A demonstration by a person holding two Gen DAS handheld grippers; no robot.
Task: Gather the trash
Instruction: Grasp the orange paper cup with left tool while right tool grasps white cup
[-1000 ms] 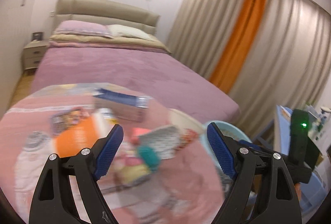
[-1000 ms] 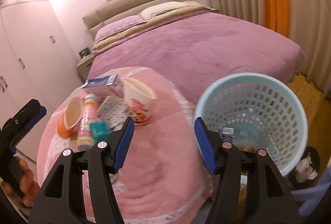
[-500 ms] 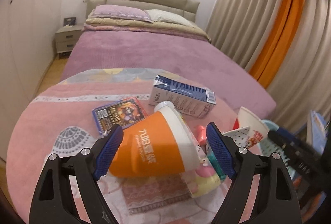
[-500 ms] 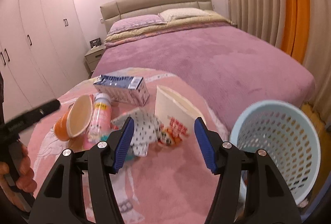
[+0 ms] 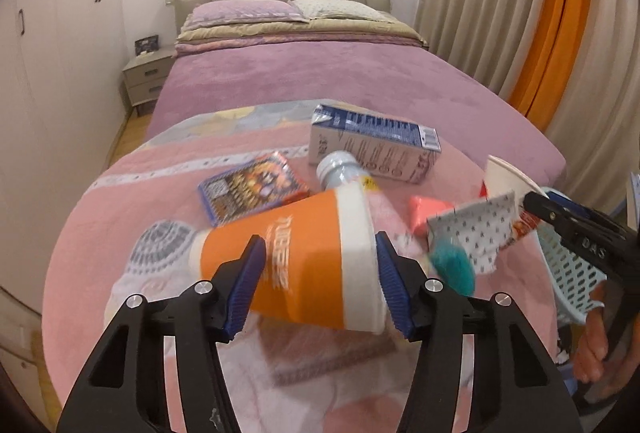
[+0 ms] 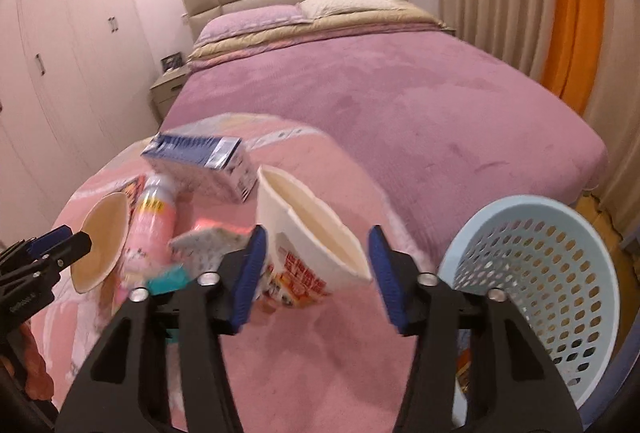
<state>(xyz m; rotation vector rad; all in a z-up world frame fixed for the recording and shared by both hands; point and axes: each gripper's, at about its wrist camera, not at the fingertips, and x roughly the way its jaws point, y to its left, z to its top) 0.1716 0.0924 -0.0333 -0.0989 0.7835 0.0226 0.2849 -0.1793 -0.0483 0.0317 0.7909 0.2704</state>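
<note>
Trash lies on a round table with a pink cloth point(image 5: 120, 201). An orange paper cup point(image 5: 296, 261) lies on its side between the open jaws of my left gripper point(image 5: 320, 285); the fingers flank it and contact is unclear. A white noodle cup point(image 6: 308, 241) lies tipped between the open jaws of my right gripper point(image 6: 314, 271). Around them lie a blue-and-white carton point(image 5: 372, 149), a pink bottle point(image 6: 154, 221), a dark snack packet point(image 5: 252, 189), a dotted wrapper point(image 5: 472, 229) and a teal item point(image 5: 454, 269). A pale blue basket point(image 6: 536, 265) stands to the right.
The bed with its purple cover point(image 5: 320, 81) lies just behind the table. A nightstand point(image 5: 146, 77) and white wardrobes point(image 6: 60, 73) are on the left, curtains point(image 5: 520, 13) on the right. The wooden floor point(image 6: 600, 217) shows beside the basket.
Both grippers have moved in toward the table. The left now straddles the orange cup, the right the noodle cup. The jaws have narrowed somewhat. The basket has shifted right in the right wrist view.
</note>
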